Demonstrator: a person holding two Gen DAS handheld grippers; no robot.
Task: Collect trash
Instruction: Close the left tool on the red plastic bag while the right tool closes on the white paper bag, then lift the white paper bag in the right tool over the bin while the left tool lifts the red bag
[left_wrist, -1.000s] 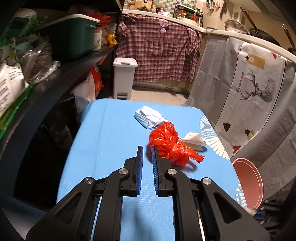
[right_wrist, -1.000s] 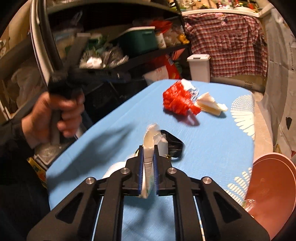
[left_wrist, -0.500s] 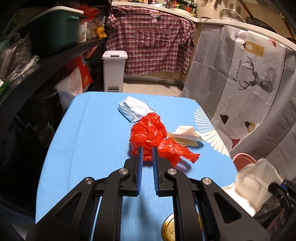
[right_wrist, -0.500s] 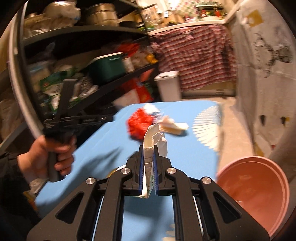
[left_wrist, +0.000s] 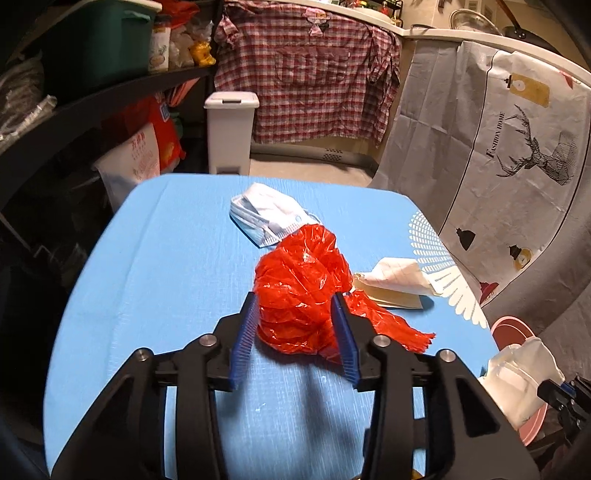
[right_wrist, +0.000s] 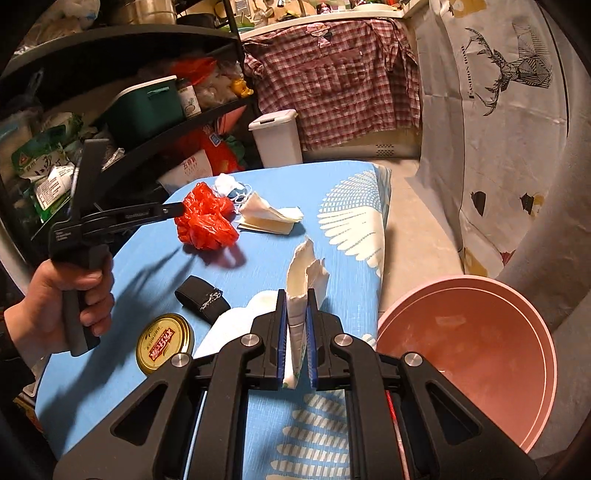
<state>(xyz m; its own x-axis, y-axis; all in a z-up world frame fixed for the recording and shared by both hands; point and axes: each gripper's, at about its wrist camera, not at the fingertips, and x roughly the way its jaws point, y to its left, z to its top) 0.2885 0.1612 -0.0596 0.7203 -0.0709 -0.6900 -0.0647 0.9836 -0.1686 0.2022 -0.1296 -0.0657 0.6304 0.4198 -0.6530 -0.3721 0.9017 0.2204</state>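
A crumpled red plastic bag (left_wrist: 299, 291) lies on the blue table (left_wrist: 166, 280). My left gripper (left_wrist: 295, 314) is open, its jaws on either side of the bag. The bag also shows in the right wrist view (right_wrist: 205, 218). My right gripper (right_wrist: 295, 317) is shut on a white crumpled tissue (right_wrist: 304, 280), held near the table's right edge beside the pink bin (right_wrist: 469, 354). A folded face mask (left_wrist: 266, 218) and a folded napkin (left_wrist: 395, 284) lie beyond and right of the bag.
A gold jar lid (right_wrist: 164, 341), a black strap (right_wrist: 201, 299) and a white cloth (right_wrist: 236, 325) lie on the table's near part. Dark shelves (left_wrist: 74, 103) stand left. A white pedal bin (left_wrist: 231, 129) stands on the floor beyond.
My left gripper has opened and moved forward around the red bag. My right gripper has carried the tissue right, toward the pink bin.
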